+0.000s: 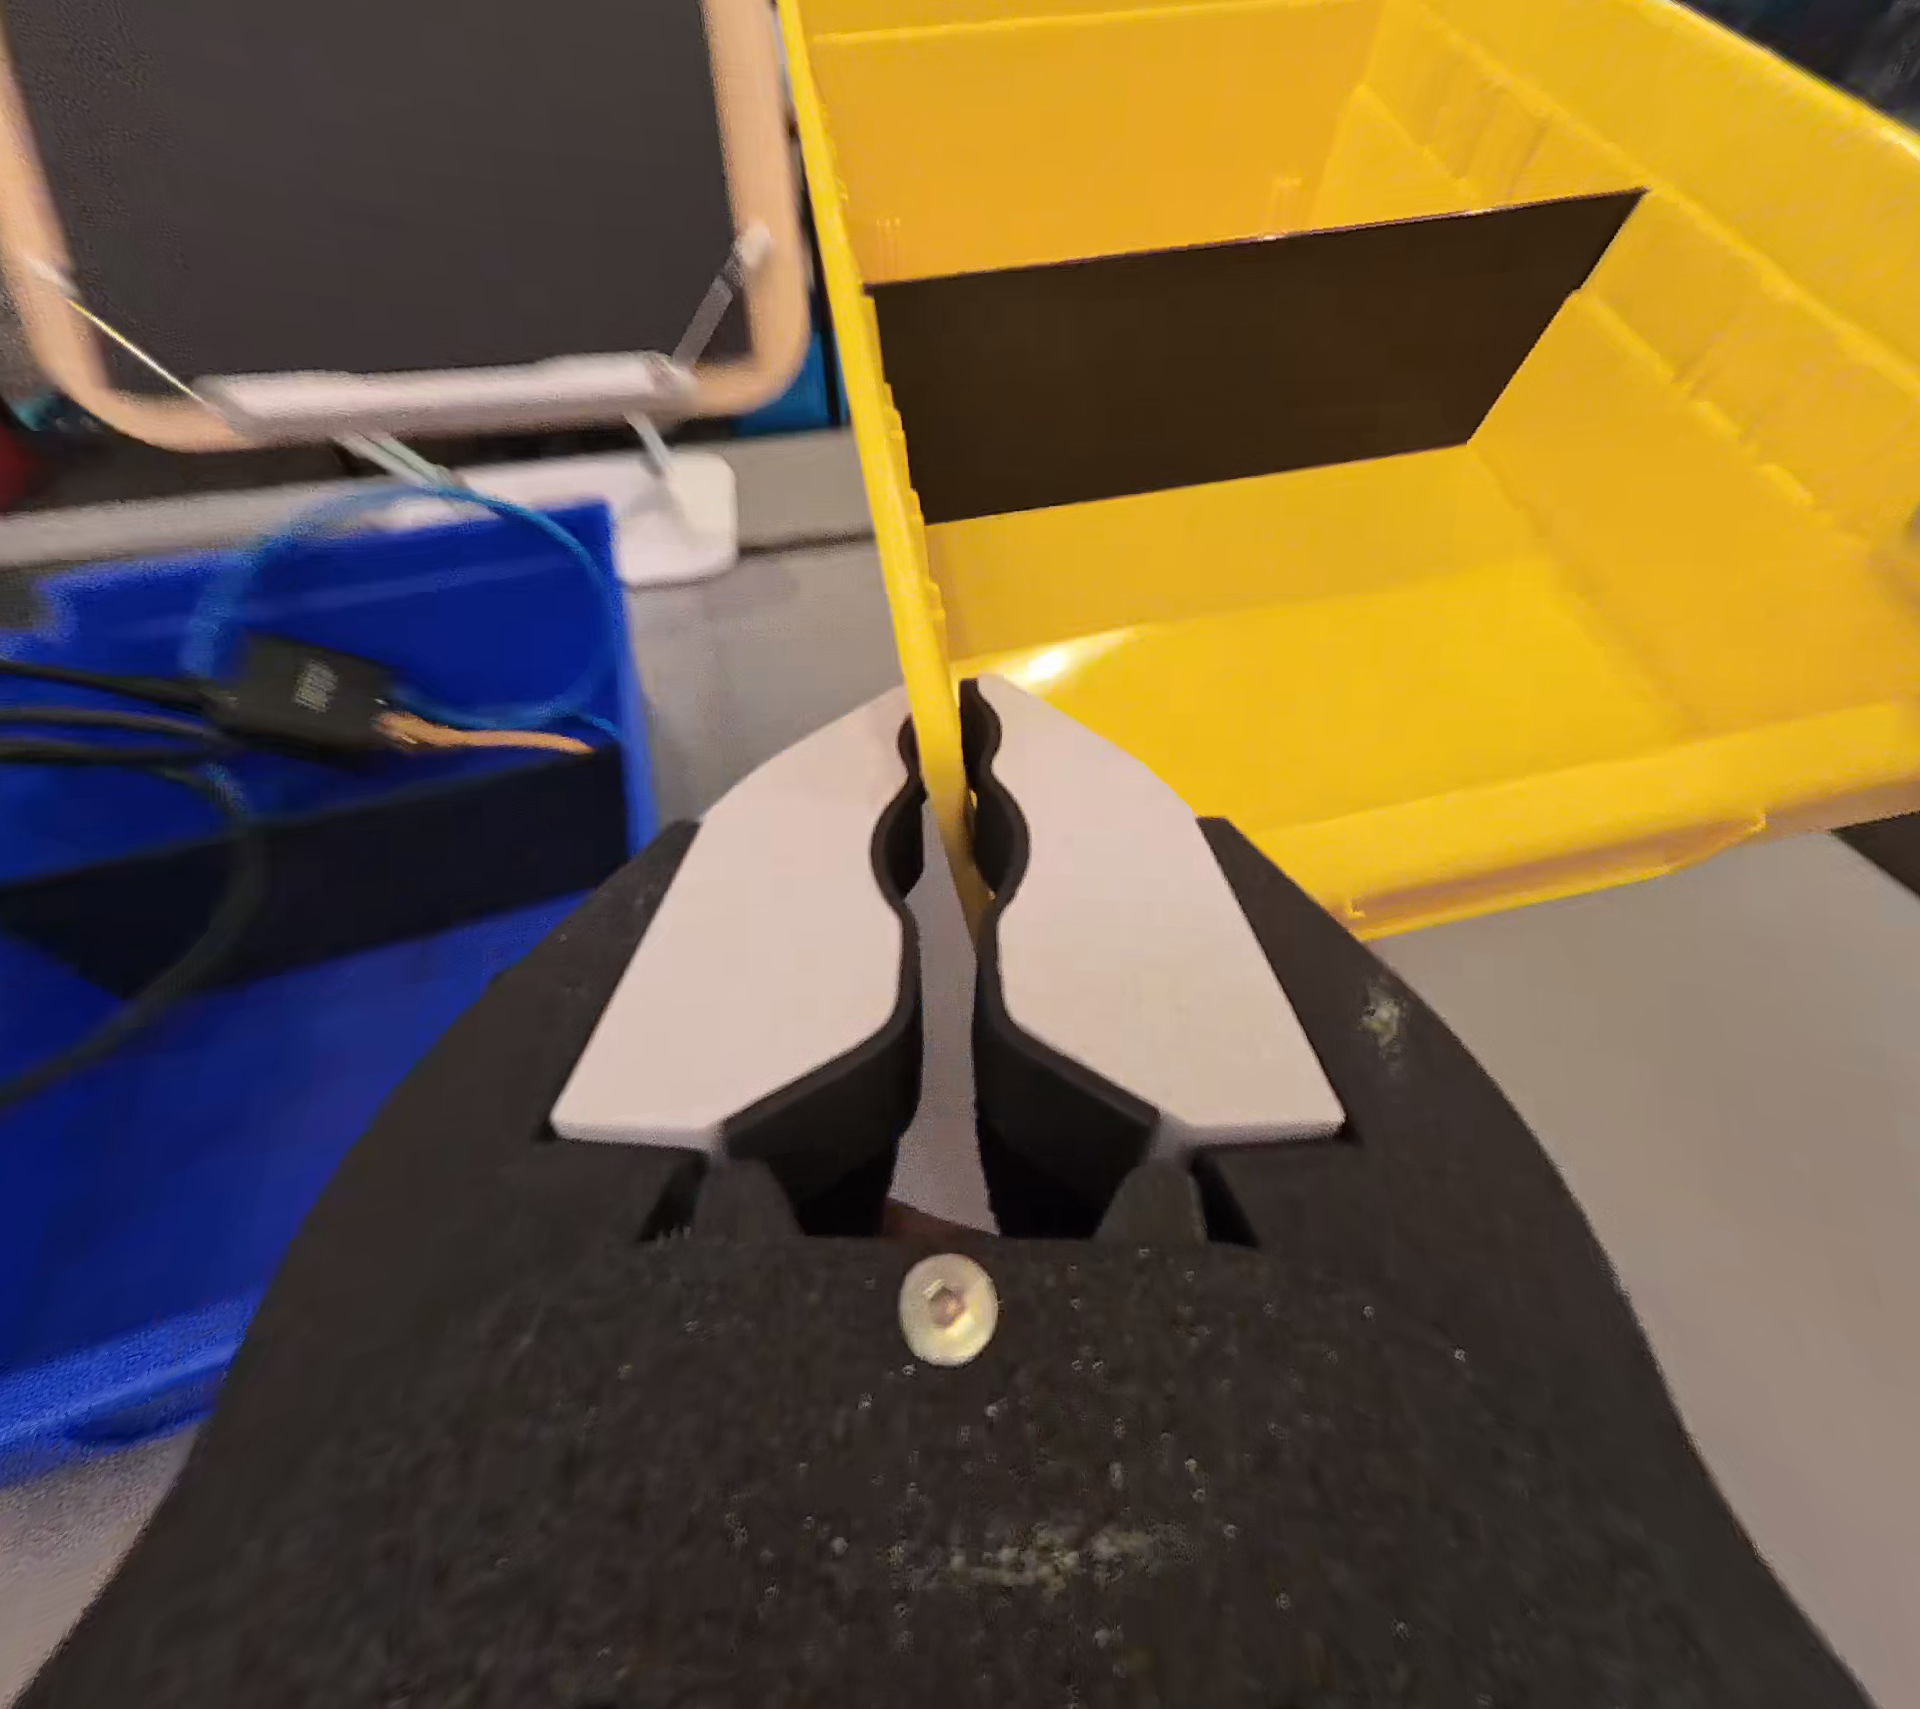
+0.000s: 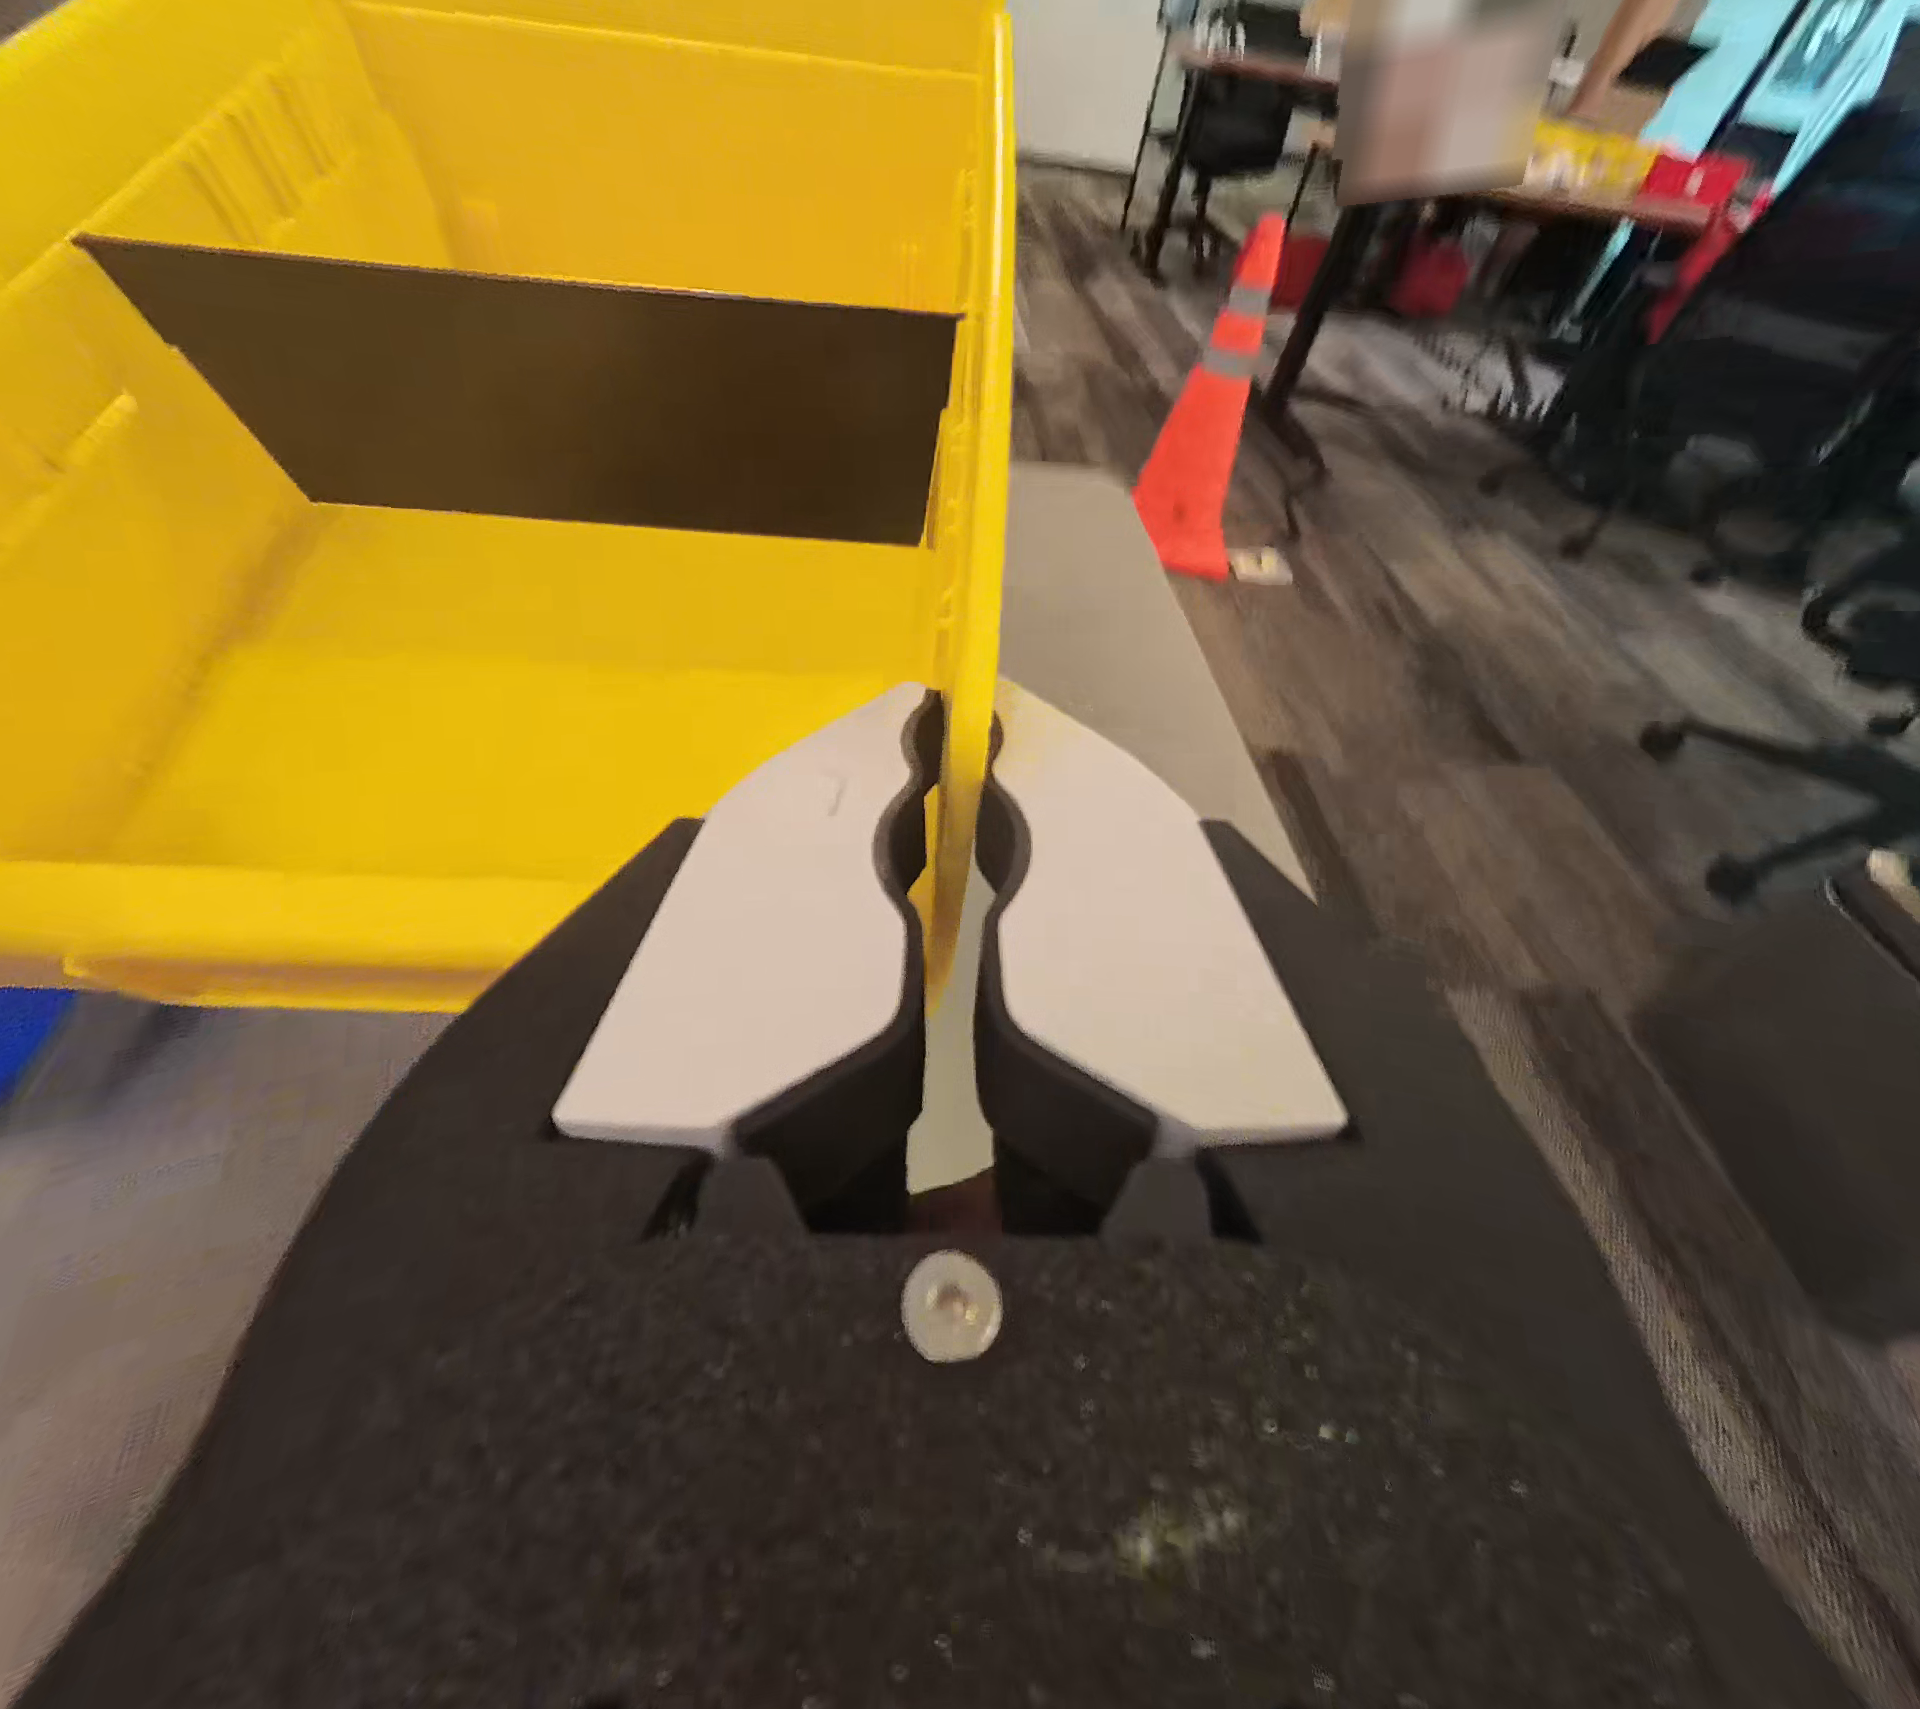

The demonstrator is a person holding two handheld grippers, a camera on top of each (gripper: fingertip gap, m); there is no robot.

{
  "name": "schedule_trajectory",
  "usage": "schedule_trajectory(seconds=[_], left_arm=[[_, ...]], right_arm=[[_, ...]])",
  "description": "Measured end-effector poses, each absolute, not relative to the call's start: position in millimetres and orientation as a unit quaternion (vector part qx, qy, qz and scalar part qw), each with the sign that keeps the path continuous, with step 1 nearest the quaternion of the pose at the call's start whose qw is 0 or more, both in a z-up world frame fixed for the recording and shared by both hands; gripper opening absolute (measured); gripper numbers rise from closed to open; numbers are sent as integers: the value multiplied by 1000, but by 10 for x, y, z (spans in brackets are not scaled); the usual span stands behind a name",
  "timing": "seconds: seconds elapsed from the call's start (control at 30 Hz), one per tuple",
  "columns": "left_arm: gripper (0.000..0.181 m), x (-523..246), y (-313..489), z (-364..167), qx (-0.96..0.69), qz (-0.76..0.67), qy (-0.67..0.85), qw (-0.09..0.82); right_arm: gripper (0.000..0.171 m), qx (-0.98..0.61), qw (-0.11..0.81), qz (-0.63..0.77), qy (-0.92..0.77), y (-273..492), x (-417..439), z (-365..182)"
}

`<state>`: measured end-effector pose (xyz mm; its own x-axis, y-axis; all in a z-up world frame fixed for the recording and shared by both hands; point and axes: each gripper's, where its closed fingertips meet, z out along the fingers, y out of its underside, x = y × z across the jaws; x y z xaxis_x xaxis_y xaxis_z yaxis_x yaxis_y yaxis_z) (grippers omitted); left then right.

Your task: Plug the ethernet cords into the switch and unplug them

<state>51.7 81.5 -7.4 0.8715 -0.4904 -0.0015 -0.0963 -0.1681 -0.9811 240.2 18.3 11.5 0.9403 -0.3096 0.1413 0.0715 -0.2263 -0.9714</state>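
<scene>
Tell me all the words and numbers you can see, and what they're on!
None can be read.
small black device in the blue bin: pale marking, too blurred to read.
dark framed sign far off in the right wrist view: too blurred to read.
yellow bin: no writing shows.

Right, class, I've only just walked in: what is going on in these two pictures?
A person holds a yellow bin between two hand-held claws. The left claw is shut on the bin's left side wall, the right claw on its right wall. The bin, split by a black divider, looks empty. To the left sits a blue bin with dark cables. No switch shows, and nothing is being plugged in.
</scene>
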Motion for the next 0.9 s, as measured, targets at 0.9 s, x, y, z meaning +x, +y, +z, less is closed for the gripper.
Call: schedule_trajectory(seconds=[0.9], left_arm=[[39, -609, 321, -675, -752, -258, 346, 497]], right_arm=[[37, -782, 606, -139, 38, 198, 2271, -79]])
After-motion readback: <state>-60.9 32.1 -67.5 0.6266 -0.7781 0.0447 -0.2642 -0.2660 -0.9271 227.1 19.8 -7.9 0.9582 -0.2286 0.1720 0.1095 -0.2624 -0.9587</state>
